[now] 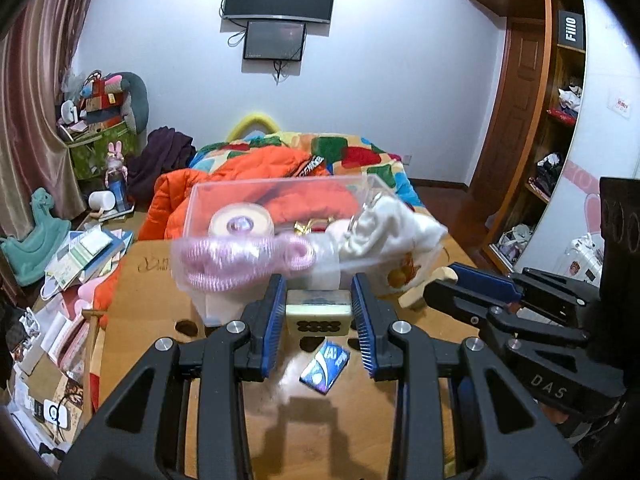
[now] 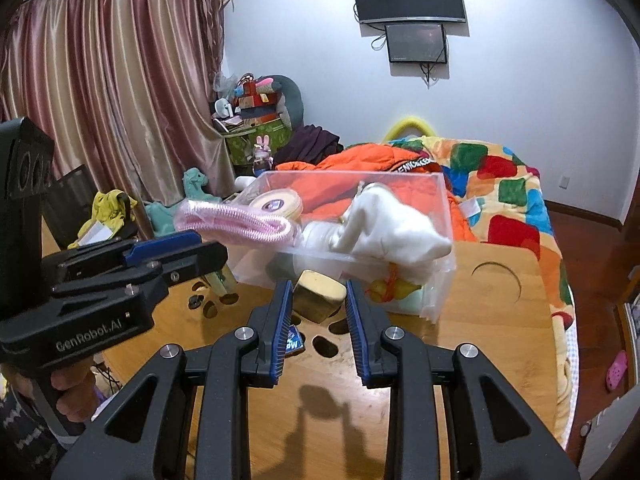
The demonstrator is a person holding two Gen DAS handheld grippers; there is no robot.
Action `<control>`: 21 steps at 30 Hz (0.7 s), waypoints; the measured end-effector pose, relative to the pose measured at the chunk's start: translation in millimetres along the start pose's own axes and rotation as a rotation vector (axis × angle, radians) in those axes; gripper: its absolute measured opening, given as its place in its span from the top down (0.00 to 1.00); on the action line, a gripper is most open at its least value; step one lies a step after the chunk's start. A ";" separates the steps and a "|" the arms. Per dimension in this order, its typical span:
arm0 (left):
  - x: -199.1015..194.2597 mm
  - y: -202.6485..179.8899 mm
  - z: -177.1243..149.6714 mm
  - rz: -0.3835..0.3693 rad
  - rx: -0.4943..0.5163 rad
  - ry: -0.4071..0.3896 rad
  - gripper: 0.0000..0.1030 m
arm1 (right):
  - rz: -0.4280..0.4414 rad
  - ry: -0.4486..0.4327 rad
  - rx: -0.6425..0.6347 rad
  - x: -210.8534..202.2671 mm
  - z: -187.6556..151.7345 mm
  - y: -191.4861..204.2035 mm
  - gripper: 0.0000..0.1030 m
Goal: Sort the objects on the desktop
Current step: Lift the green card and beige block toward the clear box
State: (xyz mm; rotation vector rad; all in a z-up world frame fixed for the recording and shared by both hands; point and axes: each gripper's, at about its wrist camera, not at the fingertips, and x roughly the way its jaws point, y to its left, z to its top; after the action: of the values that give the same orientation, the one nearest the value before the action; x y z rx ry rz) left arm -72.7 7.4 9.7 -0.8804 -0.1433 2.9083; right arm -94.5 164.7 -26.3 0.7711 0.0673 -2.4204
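Note:
A clear plastic box (image 1: 280, 192) (image 2: 440, 216) stands on the wooden table (image 1: 360, 420). It holds a tape roll (image 1: 242, 222) (image 2: 276, 204), a pink coiled cord (image 1: 232, 264) (image 2: 240, 220) hanging over its rim, and a white cloth (image 1: 392, 228) (image 2: 392, 228). My left gripper (image 1: 319, 312) is shut on a cream block (image 1: 319, 310) in front of the box. My right gripper (image 2: 318, 304) also has the cream block (image 2: 320, 294) between its fingers. A blue packet (image 1: 325, 366) (image 2: 294, 344) lies on the table below.
A bed with an orange jacket (image 1: 248, 176) and a colourful quilt (image 2: 508, 200) lies behind the table. Clutter of books and papers (image 1: 80, 256) sits at the left. The table has cut-out holes (image 2: 326, 346). A wardrobe (image 1: 536, 120) stands at the right.

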 end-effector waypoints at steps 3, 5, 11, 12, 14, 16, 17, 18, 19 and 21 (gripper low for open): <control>-0.1 0.3 9.6 -0.005 -0.002 -0.005 0.68 | -0.002 -0.010 0.002 -3.7 4.7 -2.0 0.76; -0.2 1.3 15.6 -0.009 0.001 -0.009 0.68 | -0.001 -0.010 0.009 -3.8 7.9 -5.0 0.76; 4.7 8.3 34.5 -0.014 0.008 -0.015 0.68 | 0.004 -0.022 0.008 -1.3 20.8 -9.0 0.79; 7.3 10.1 35.4 -0.012 0.006 -0.009 0.68 | 0.000 -0.021 -0.004 1.4 22.7 -8.9 0.80; 11.5 14.3 35.5 -0.024 -0.009 0.002 0.68 | -0.006 0.002 -0.012 7.9 22.8 -9.9 0.80; 12.6 17.4 33.0 -0.036 -0.021 0.005 0.68 | -0.005 0.009 -0.003 9.7 18.2 -13.0 0.80; 13.0 17.9 31.1 -0.037 -0.022 0.006 0.68 | -0.003 0.016 0.001 10.1 15.7 -15.1 0.80; 13.4 17.7 29.6 -0.036 -0.020 0.009 0.68 | -0.003 0.030 0.005 10.9 10.5 -18.0 0.80; 13.8 16.9 28.2 -0.037 -0.018 0.012 0.68 | -0.009 0.040 0.006 11.9 6.8 -20.3 0.80; 14.7 13.7 24.6 -0.046 -0.008 0.022 0.68 | -0.022 0.076 0.013 14.8 -3.2 -26.4 0.80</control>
State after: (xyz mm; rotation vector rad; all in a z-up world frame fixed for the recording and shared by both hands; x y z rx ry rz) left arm -99.5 -5.8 20.4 -0.8985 -0.1711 2.8566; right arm -117.2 179.3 -40.2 0.8725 0.0898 -2.4139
